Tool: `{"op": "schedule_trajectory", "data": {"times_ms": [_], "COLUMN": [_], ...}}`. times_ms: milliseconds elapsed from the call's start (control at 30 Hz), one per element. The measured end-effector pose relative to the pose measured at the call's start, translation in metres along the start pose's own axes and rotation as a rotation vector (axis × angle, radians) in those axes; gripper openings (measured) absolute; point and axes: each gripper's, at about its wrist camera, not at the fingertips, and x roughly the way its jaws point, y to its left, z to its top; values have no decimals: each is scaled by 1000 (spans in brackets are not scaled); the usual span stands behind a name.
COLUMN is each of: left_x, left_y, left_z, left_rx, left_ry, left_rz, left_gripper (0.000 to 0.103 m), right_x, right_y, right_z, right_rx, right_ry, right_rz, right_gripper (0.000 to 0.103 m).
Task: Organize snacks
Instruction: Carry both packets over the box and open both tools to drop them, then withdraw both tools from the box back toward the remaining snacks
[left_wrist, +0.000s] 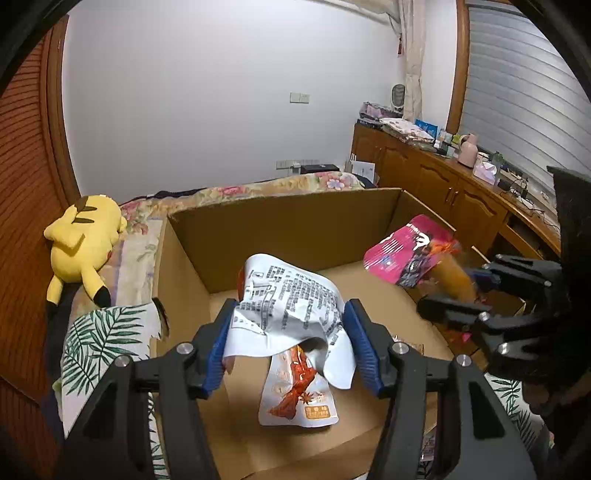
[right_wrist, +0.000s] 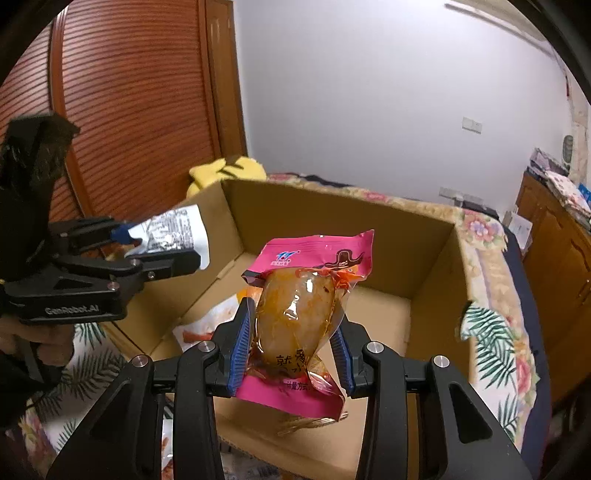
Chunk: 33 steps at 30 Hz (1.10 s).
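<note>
An open cardboard box (left_wrist: 295, 221) (right_wrist: 332, 210) stands on a bed. Over its near left part my left gripper (left_wrist: 291, 310) (right_wrist: 159, 245) is shut on a crumpled white snack packet (left_wrist: 288, 295) (right_wrist: 173, 229) with black print, both blue pads against its sides. Beneath it a white and orange snack packet (left_wrist: 295, 398) (right_wrist: 199, 328) lies on the box floor. Over the box's right side my right gripper (right_wrist: 295, 317) (left_wrist: 458, 284) is shut on a pink packet (right_wrist: 303, 310) (left_wrist: 406, 251) with a clear window showing an orange-brown snack, held upright.
A yellow plush toy (left_wrist: 81, 240) (right_wrist: 225, 170) lies on the bed left of the box. A leaf-patterned cloth (left_wrist: 99, 339) (right_wrist: 491, 339) lies around the box. A wooden cabinet (left_wrist: 443, 177) with clutter runs along the right. A person's hand (right_wrist: 48, 343) grips the left tool.
</note>
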Motion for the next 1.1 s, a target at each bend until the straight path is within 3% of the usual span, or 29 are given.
{"op": "schedule_trajectory", "data": {"times_ms": [333, 433, 500, 800, 1100], "left_x": [-7, -18, -28, -78, -115], "left_y": [-1, 3, 4, -3, -31], "left_z": [-8, -10, -12, -27, -70], "left_rx": [-19, -21, -20, -7, -3], "left_ry": [9, 2, -7, -65, -75], "left_rz": [-5, -1, 3, 19, -12], "left_gripper": [63, 64, 64, 68, 71], "right_x": [15, 15, 11, -45, -105], "right_y": [-4, -5, -4, 14, 29], "right_z": [-10, -8, -8, -16, -77], "right_rx": [31, 51, 56, 55, 76], "right_ry": [66, 55, 47, -32, -33], "right_rz": [-6, -42, -43, -51, -40], "right_gripper": [41, 52, 54, 55, 55]}}
